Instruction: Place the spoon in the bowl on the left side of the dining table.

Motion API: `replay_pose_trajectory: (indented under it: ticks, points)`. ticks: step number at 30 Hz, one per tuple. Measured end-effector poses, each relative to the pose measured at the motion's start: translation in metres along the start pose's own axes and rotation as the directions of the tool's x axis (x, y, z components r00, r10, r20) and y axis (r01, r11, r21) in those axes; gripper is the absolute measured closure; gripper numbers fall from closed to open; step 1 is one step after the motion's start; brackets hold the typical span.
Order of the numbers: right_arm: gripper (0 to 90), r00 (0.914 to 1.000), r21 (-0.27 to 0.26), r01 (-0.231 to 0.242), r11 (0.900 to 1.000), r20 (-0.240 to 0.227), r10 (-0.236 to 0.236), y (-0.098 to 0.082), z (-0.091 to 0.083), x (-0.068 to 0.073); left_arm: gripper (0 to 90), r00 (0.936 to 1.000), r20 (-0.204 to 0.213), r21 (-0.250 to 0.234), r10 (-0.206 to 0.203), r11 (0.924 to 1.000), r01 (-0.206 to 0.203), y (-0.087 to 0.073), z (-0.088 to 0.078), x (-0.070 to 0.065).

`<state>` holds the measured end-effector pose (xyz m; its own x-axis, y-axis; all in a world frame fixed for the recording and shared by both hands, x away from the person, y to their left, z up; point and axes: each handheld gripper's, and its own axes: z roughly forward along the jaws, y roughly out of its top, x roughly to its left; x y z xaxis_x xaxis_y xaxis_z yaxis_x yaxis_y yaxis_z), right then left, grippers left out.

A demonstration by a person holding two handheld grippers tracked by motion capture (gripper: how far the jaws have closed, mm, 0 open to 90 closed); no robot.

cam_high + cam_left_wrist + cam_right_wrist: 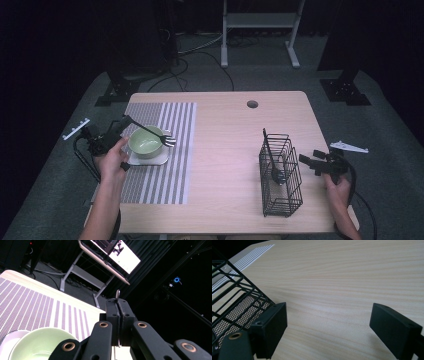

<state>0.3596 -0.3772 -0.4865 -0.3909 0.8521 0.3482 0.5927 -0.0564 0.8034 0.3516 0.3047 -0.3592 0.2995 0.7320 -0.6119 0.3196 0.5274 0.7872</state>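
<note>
A dark room with grey floor surrounds a light wooden tabletop [225, 150], and a metal stand rises beyond it at twelve o'clock. A striped placemat [160, 175] covers the tabletop's nine o'clock side. On it sits a green bowl [145, 142] on a white saucer [159, 160]. The left tool [127, 120] is clenched on the handle of a fork [155, 135]; in the left gripper view its jaws press together with the thin metal handle [117, 293] sticking out between them. The fork lies level across the top of the bowl, its tines past the rim toward three o'clock. The left hand [112, 160] holds the tool just beside the bowl at nine o'clock. On the three o'clock side stands a black wire basket [280, 175] with a dark utensil [272, 160] leaning inside. The right tool [306, 162] hangs released, jaws wide apart over bare wood, just beside the basket at its three o'clock; the right hand [337, 187] grips it.
</note>
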Motion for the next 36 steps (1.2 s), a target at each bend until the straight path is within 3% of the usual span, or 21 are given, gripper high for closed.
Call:
replay_pose_trajectory:
  ticks: [36]
  points:
    - [13.4,1.0,-0.003,-0.001,1.0,-0.001,0.001,0.0,0.0,0.0,89.3,0.9971,-0.067,-0.052,-0.035,0.9982,0.031,0.014,-0.012,0.023]
